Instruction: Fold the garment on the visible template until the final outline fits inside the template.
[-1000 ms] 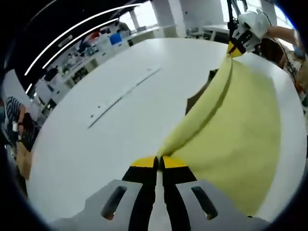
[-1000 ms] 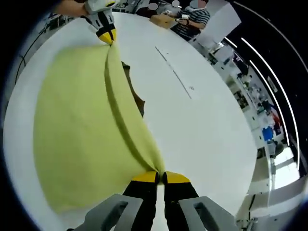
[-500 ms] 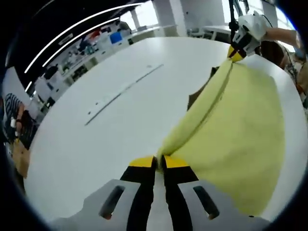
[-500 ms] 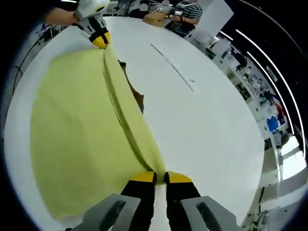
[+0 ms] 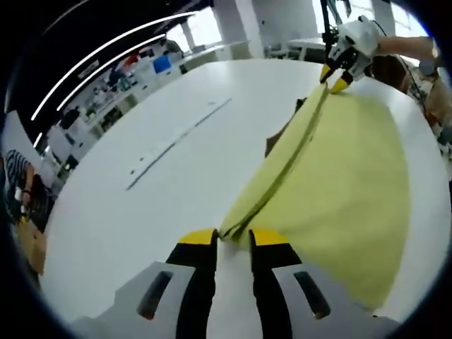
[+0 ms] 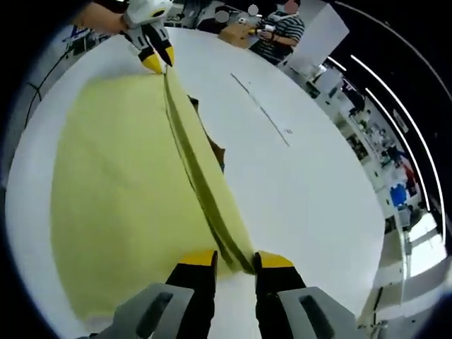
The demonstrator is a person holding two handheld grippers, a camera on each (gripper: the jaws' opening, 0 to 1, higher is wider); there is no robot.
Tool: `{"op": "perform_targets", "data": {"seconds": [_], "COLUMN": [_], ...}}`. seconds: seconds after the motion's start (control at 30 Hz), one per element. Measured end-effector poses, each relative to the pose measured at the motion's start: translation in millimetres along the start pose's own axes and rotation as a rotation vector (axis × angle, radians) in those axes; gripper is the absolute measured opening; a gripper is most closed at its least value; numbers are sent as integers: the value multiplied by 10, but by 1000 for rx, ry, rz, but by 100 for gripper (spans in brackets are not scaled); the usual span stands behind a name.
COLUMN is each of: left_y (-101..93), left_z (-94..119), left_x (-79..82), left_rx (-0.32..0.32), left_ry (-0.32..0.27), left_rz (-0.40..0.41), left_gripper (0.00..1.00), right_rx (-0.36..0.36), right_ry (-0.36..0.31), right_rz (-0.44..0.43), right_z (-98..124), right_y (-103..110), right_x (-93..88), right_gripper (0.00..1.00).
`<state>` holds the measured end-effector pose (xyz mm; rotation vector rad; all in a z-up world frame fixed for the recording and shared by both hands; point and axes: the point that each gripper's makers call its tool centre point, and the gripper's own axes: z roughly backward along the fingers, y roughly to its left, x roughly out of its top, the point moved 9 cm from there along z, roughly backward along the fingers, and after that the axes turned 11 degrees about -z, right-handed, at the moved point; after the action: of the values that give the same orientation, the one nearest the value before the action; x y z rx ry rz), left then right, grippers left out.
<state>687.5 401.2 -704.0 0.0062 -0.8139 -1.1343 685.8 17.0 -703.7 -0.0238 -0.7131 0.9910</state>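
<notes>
A pale yellow garment lies folded on the white table, its doubled edge running from one gripper to the other. My left gripper is open, with the garment's near corner lying between its jaws. My right gripper is open too, astride the other end of that edge of the garment. Each gripper appears at the far end of the fold in the other's view: the right gripper and the left gripper, both with yellow tips apart. A dark brown template pokes out from under the fold.
A thin dark line crosses the table beyond the garment. A person in a striped shirt sits at the far edge with a cardboard box. Shelving and desks stand past the table.
Both grippers have gone from shut on the garment's folded edge to open, and the edge has dropped flatter onto the table.
</notes>
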Motion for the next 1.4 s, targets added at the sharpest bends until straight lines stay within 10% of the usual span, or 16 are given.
{"op": "perform_targets", "data": {"seconds": [0.23,0.97,1.4], "left_y": [-21,42,173], "left_z": [-42,20,-114], "left_x": [-18,50,50], "left_rx": [17,35,85], "left_ry": [30,-18,-42], "left_rz": [-61,-22,242], "left_gripper": [10,0,0], "right_rx": [-65,-82,-122], "right_ry": [-23,-59,-130], "right_rz": [136,138,-158], "right_z": [-11,-10,-117], "right_y": [69,3,-153], "right_x": [-28,-73,10], "right_gripper": [10,0,0]}}
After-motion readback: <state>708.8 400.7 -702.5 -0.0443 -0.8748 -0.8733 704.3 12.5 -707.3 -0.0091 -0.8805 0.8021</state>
